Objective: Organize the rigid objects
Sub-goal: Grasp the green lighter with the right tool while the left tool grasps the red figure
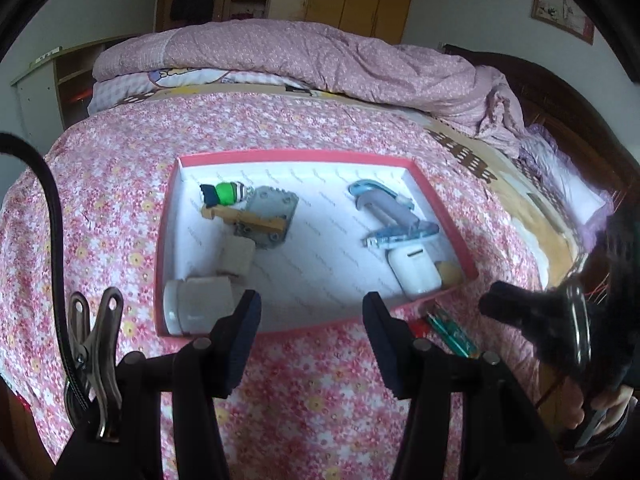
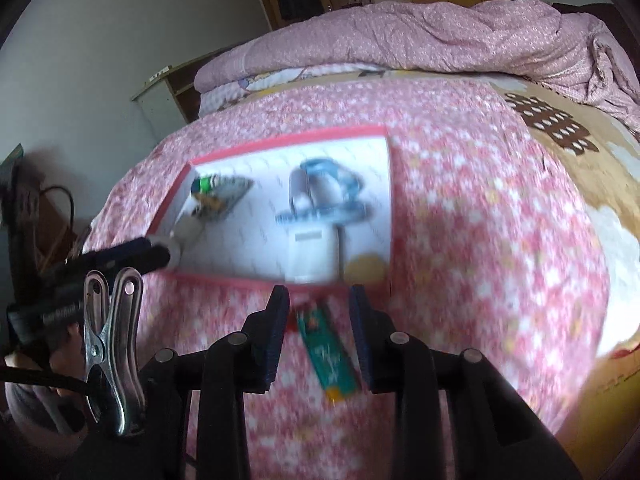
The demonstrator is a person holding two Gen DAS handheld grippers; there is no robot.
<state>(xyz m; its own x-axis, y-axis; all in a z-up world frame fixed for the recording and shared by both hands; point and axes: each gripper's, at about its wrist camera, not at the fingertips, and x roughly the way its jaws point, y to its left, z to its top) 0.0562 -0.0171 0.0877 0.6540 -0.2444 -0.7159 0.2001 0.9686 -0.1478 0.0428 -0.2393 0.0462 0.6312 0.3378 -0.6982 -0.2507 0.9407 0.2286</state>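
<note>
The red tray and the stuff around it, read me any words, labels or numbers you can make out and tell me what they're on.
No text can be read in either view.
Red tray liner: faint repeated diagonal print, too small to read.
Green flat object between the right hand-held gripper fingers: light markings, blurred.
Left hand-held gripper body: pale lettering, blurred.
Framed picture on the wall: nothing legible.

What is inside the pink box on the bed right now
Inside the pink box: a green striped toy, a wooden piece across a grey plate, a white charger and blue-grey tools. Anything beneath them is hidden.
</note>
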